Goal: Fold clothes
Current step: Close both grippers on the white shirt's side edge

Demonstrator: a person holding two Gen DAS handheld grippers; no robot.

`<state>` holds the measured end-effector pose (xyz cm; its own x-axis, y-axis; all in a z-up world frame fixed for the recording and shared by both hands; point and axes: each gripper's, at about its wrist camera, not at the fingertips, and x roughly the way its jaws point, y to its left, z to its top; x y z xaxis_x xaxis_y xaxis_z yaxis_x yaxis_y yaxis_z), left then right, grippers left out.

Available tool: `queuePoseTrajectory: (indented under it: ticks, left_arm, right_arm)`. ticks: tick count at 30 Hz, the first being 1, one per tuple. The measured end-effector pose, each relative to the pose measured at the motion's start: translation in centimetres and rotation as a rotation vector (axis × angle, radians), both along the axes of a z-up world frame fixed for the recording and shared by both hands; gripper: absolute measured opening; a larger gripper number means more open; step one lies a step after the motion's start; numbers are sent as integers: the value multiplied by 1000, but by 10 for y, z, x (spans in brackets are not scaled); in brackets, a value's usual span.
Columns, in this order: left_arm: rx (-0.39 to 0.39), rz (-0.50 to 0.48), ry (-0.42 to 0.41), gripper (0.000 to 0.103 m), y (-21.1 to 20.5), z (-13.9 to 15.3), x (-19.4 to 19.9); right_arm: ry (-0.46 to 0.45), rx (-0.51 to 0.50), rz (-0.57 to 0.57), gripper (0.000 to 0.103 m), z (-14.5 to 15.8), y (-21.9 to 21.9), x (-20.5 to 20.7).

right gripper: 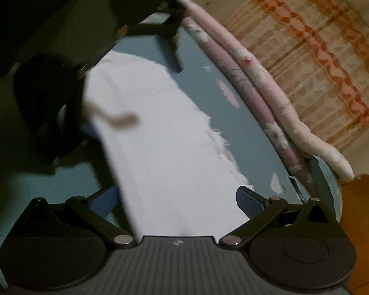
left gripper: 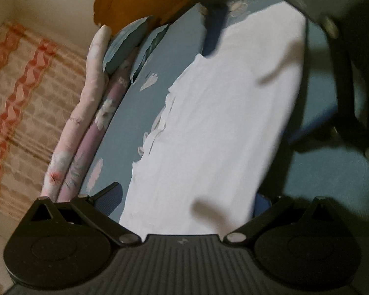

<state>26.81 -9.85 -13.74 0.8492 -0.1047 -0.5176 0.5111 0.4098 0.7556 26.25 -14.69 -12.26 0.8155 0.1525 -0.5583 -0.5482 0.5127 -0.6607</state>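
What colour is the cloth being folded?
White; the cloth shows best in the left wrist view.

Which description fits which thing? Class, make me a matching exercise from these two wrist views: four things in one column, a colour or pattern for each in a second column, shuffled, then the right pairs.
Things
1. garment held across between the two grippers
2. bedsheet under it
3. curtain on the wall
4. rolled quilt along the bed's edge

Descriptions
A. blue with pale flowers
B. plain white
C. pink and lilac floral
D. cream with wavy orange-red stripes

Pairs: 1-B, 2-A, 3-D, 4-C
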Motion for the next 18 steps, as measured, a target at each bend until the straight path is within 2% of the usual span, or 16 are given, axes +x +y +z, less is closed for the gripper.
queuePoseTrajectory:
  ticks: [4,8,13,18]
  left_arm:
    - [26,16,14,102,14,-3,1]
    - [17,65,34,102,38,-6,7]
    - [-19,80,42,103,54,-6,9]
    - [-34,79,82,103,53,-2,19]
  right_arm:
    - [8,-8,-34,103,-6,-7,7]
    - [-4,-53,-111,103,-9,-43,11]
    - [-21,-113,-209,103,-12,-90,16]
    - [-38,-112,-204,102,-13,-85,20]
